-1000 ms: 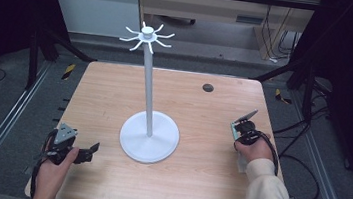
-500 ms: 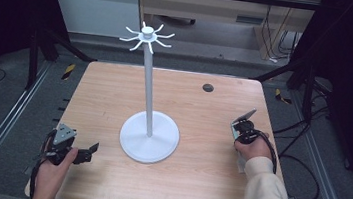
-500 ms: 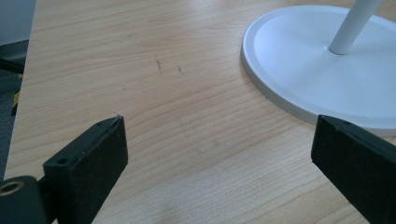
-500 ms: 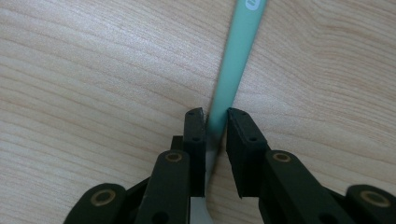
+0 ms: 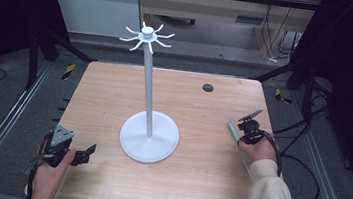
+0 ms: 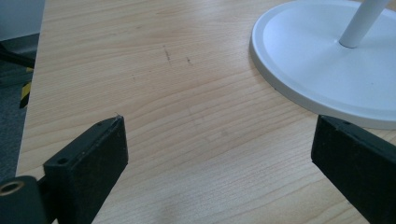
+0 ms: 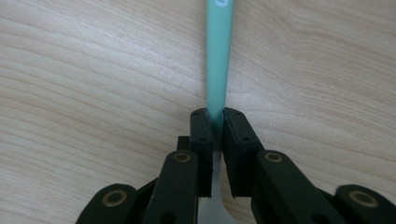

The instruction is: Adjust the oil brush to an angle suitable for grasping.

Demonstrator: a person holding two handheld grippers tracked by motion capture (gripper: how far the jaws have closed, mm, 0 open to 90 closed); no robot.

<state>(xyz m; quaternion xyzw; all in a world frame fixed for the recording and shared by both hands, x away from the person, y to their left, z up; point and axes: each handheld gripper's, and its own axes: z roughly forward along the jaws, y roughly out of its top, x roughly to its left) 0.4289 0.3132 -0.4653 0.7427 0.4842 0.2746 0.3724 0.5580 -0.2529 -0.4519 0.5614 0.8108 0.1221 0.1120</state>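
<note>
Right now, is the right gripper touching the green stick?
Touching. In the right gripper view, the right gripper has its two black jaws shut against both sides of the green stick, with no gap showing.

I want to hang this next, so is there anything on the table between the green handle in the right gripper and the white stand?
Nothing visible does. The right gripper is shut on the green handle near the table's right edge, and bare wood lies between it and the white stand. The left gripper sits open on the stand's other side.
</note>
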